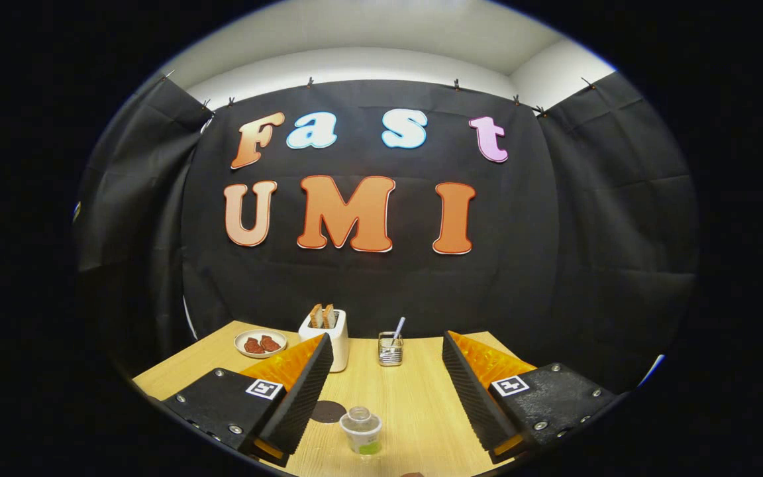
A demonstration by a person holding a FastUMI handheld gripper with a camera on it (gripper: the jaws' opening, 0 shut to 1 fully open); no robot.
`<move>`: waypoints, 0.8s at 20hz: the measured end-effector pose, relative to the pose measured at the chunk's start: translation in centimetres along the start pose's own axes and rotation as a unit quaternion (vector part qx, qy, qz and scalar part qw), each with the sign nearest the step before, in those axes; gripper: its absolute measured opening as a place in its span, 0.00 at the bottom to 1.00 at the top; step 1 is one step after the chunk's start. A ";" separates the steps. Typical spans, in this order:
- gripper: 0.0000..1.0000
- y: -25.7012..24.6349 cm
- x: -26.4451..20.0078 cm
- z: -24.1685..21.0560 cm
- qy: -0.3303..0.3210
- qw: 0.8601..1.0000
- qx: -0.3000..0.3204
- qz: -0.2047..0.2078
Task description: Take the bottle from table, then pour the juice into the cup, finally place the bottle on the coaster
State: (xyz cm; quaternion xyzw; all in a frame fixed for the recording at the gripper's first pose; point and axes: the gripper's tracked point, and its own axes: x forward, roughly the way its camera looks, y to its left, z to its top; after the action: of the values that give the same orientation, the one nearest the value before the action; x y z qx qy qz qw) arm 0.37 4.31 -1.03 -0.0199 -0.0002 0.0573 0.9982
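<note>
Gripper view: ribbed fingers [315, 391] apart; clear round cup [361, 430] between, wooden table [414, 397].

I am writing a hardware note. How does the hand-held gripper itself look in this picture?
The hand-held gripper has two wedge-shaped fingers with ribbed inner faces. Each sits on a flat mount with screws, and each mount carries a small square black-and-white marker.

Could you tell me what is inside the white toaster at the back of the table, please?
Two browned slices of toast stand upright in the toaster, tops poking out; their lower parts are hidden by its body. The hand-held gripper is open, nearer than it.
</note>
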 end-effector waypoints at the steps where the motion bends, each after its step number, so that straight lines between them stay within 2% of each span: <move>1: 0.98 0.3 0.1 -0.3 0.003 1.000 -0.004 0.003; 8: 0.99 2.8 0.1 -4.4 0.023 1.000 -0.009 0.018; 16: 0.99 2.4 1.7 -13.2 0.081 0.997 -0.003 0.013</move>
State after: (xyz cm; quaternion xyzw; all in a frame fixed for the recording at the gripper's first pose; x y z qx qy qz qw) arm 1.82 6.35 -14.29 -0.0279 0.0802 0.0684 0.9940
